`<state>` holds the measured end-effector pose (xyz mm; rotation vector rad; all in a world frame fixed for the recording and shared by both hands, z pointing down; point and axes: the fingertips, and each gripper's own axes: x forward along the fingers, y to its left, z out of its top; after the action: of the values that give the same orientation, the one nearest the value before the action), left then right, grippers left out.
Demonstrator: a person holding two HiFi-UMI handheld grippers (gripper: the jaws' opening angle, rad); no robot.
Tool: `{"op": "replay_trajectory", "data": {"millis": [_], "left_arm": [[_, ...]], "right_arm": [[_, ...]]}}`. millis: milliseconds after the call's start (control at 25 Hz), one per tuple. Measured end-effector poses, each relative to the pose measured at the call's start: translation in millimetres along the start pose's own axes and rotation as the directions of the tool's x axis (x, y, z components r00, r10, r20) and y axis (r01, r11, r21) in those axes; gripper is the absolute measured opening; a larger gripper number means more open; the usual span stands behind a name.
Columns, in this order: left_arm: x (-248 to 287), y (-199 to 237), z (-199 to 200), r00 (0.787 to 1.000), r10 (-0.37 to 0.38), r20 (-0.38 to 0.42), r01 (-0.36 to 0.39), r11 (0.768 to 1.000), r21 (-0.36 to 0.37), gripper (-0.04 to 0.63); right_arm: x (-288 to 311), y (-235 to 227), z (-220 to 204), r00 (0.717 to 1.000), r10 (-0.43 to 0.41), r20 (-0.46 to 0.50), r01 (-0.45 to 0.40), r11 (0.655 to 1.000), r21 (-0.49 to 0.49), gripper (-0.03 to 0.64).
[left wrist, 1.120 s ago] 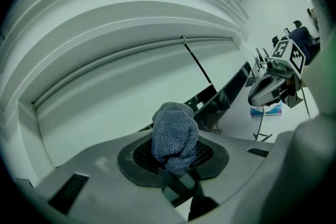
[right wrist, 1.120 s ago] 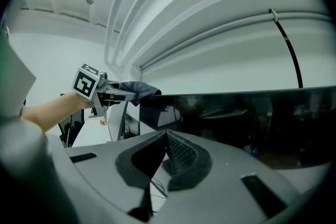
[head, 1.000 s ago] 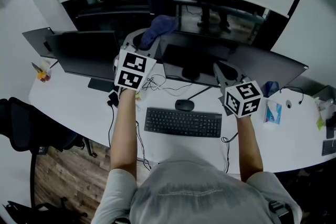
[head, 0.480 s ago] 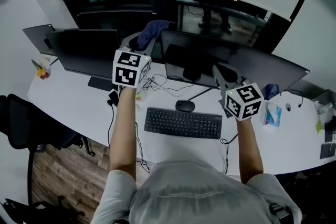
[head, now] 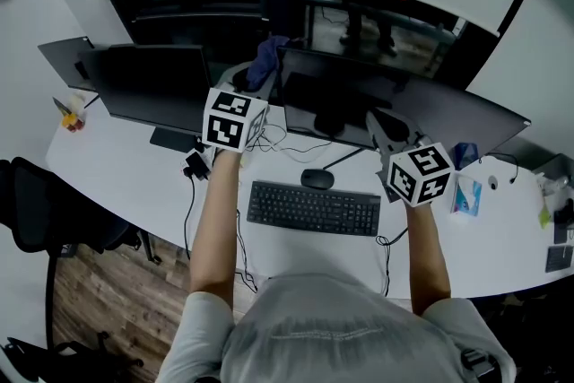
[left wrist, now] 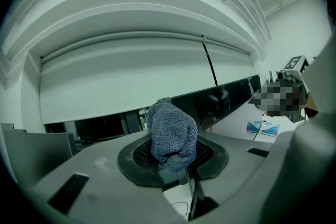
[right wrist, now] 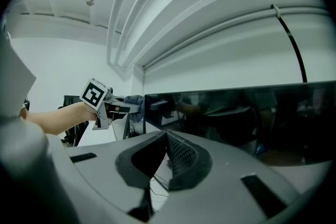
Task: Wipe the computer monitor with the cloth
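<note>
The left gripper point(head: 259, 78) is clamped on a blue-grey cloth point(head: 268, 55), which bunches up out of its jaws; in the left gripper view the cloth point(left wrist: 171, 134) fills the space between the pads and stands up in front of the lens. The cloth sits at the upper left corner of the dark monitor point(head: 345, 106), right at the screen's edge. From the right gripper view the cloth point(right wrist: 134, 103) meets the monitor's point(right wrist: 247, 118) left edge, though I cannot tell whether it presses on the glass. The left gripper point(right wrist: 102, 105) shows there just left of the monitor, held by a bare forearm. The right gripper point(head: 378, 123) is in front of the monitor's right half, close to the screen, with its jaws brought together and nothing between them; in its own view the two pads meet at their tips point(right wrist: 166, 135). Below the monitor, on the white desk point(head: 117, 166), lie a black keyboard point(head: 312, 208) and, between keyboard and monitor, a black mouse point(head: 316, 179), with loose cables running under the screen's left part. A second monitor point(head: 148, 85) stands to the left of the first one, with a small gap between them. To the monitor's right, near the right gripper's marker cube, a small blue and white packet point(head: 465, 194) lies on the desk. A dark chair point(head: 40, 215) is far to the left of the monitor, off the desk's edge.
</note>
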<state>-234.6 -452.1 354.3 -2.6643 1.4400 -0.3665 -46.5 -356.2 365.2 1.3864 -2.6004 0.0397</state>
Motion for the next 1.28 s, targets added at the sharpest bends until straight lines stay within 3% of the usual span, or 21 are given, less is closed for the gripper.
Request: {"op": "replay_trajectory", "data": {"millis": [640, 960, 1280], "left_arm": [[19, -19, -78, 0.992, -0.052, -0.111, 0.036, 0.989, -0.143, 0.101], [32, -30, -135, 0.978, -0.083, -0.194, 0.045, 0.980, -0.192, 0.100], [41, -39, -176, 0.969, -0.108, -0.223, 0.048, 0.965, -0.257, 0.100]], "right_arm": [[9, -5, -40, 0.997, -0.015, -0.081, 0.018, 1.000, 0.026, 0.000], [13, -10, -72, 0.991, -0.026, -0.134, 0.035, 0.998, 0.059, 0.002], [19, -13, -97, 0.984, -0.029, -0.178, 0.044, 0.996, 0.078, 0.000]]}}
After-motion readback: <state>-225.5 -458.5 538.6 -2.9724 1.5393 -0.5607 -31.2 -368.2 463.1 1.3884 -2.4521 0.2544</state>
